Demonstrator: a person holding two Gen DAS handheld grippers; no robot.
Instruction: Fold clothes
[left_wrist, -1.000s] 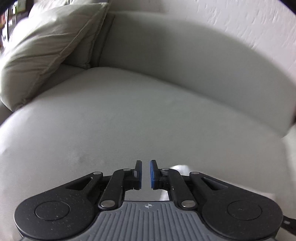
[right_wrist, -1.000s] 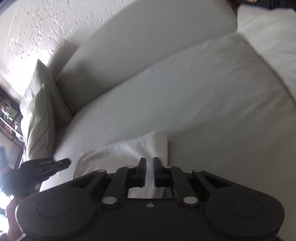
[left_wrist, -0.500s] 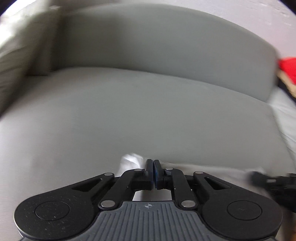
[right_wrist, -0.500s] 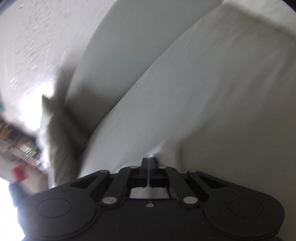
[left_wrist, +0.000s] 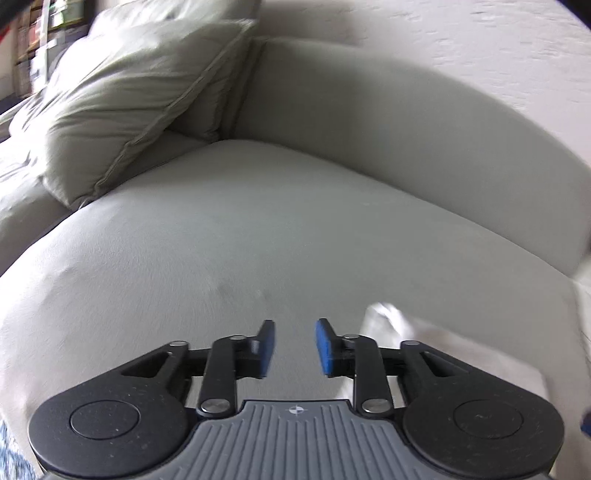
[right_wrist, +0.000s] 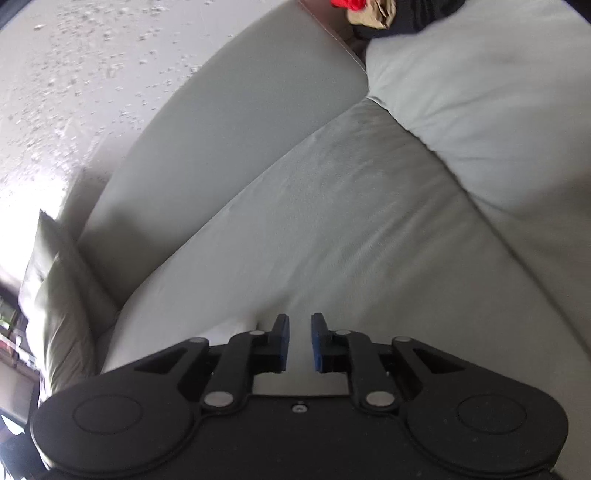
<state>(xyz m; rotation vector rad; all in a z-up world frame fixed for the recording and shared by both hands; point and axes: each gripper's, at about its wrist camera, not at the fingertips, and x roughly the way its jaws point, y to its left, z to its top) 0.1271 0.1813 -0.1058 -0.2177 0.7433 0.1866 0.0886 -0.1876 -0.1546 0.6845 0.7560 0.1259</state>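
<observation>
Both grippers agape; white cloth (left_wrist: 436, 343) blurred, half hidden.

left gripper (left_wrist: 294, 348): black linkage, blue pads, silver rivets, grey ribbed plate | right gripper (right_wrist: 300, 342): all-black body, blue pads, screw at 6 o'clock

soft daylight, blown-out left edge, motion blur, fisheye-bent edges.

A home living room is shown. A pale grey sofa (left_wrist: 295, 236) with a curved backrest (left_wrist: 388, 122) is set against a rough plastered white wall (left_wrist: 461, 40). Loose cushions (left_wrist: 122, 110) are propped at one end, and shelves (left_wrist: 33, 40) packed with small items are seen, blurred, beyond them
</observation>
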